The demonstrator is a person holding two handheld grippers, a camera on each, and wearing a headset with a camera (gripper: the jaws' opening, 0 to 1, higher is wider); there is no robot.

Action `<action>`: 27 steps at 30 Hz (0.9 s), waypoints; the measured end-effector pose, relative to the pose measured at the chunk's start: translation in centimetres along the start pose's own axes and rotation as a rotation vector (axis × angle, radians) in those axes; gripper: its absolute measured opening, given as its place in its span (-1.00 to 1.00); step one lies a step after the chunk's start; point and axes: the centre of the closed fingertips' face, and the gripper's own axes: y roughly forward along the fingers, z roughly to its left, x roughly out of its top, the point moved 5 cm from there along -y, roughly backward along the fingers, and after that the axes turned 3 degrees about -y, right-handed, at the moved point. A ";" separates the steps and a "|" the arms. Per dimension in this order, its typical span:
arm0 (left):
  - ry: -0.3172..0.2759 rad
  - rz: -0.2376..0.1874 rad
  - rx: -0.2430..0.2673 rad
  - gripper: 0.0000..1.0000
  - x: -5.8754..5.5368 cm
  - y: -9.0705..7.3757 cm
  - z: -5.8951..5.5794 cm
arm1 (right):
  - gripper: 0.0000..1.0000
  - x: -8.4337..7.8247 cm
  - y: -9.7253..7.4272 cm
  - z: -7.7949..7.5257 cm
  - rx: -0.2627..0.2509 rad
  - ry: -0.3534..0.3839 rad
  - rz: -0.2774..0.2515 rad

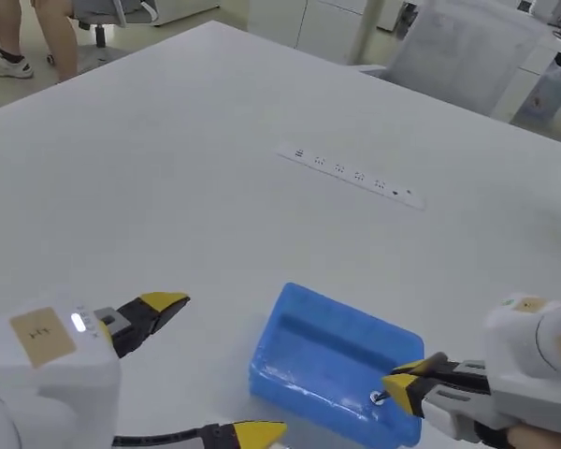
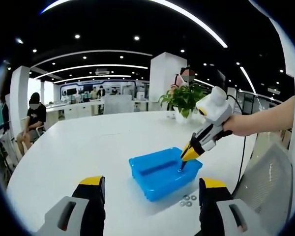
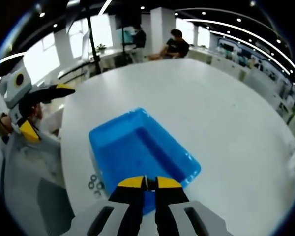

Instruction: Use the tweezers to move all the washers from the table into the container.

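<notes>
Left gripper [image 1: 210,367]: jaws wide apart, empty. Right gripper [image 1: 404,382]: jaws closed on tweezers [image 2: 182,164], tips pointing down over the near corner of the container [image 1: 327,346]. A washer [image 1: 379,398] appears pinched at the tips, though it is too small to confirm. Other washers [image 2: 187,199] lie clustered on the table [image 1: 215,187] just outside the container's near wall, left of the right jaws. Count: one container, one tweezers, three table washers, possibly four.

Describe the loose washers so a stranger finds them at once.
Start at the big white table, then find the blue rectangular plastic container on it. The small silver metal washers lie clustered on the tabletop just outside one corner: tiny flat rings, unlike anything near them.
</notes>
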 end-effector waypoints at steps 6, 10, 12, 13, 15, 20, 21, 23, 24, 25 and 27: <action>-0.001 0.001 -0.004 0.57 0.0 0.0 0.0 | -0.93 1.1 -1.3 0.6 0.008 -0.016 -0.026; 0.000 -0.001 -0.002 0.57 0.0 0.0 0.0 | -0.93 1.6 -2.3 1.3 0.013 -0.032 -0.043; -0.003 -0.001 -0.003 0.57 0.0 0.0 0.0 | -0.93 2.0 -2.8 1.7 0.017 -0.036 -0.053; -0.002 -0.002 -0.004 0.57 0.0 0.0 0.0 | -0.93 2.1 -3.1 2.1 0.021 -0.038 -0.058; -0.003 -0.001 -0.006 0.57 0.0 0.0 0.0 | -0.93 2.3 -3.4 2.5 0.028 -0.046 -0.064; -0.001 0.001 -0.012 0.56 -0.1 0.0 -0.1 | -0.92 2.7 -3.9 4.3 0.061 -0.061 -0.073; 0.000 0.001 -0.012 0.56 -0.1 0.0 -0.1 | -0.92 2.7 -3.9 4.6 0.066 -0.062 -0.071; 0.000 0.001 -0.013 0.56 -0.1 0.0 -0.1 | -0.92 2.4 -3.8 5.3 0.087 -0.063 -0.062; -0.001 0.000 -0.013 0.56 -0.1 0.0 -0.1 | -0.92 2.3 -3.8 5.6 0.091 -0.059 -0.063; -0.001 -0.001 -0.014 0.56 -0.1 0.0 -0.1 | -0.92 2.2 -3.7 5.8 0.097 -0.056 -0.064; 0.000 0.000 -0.014 0.56 -0.1 0.0 -0.1 | -0.93 2.0 -3.5 6.3 0.114 -0.048 -0.061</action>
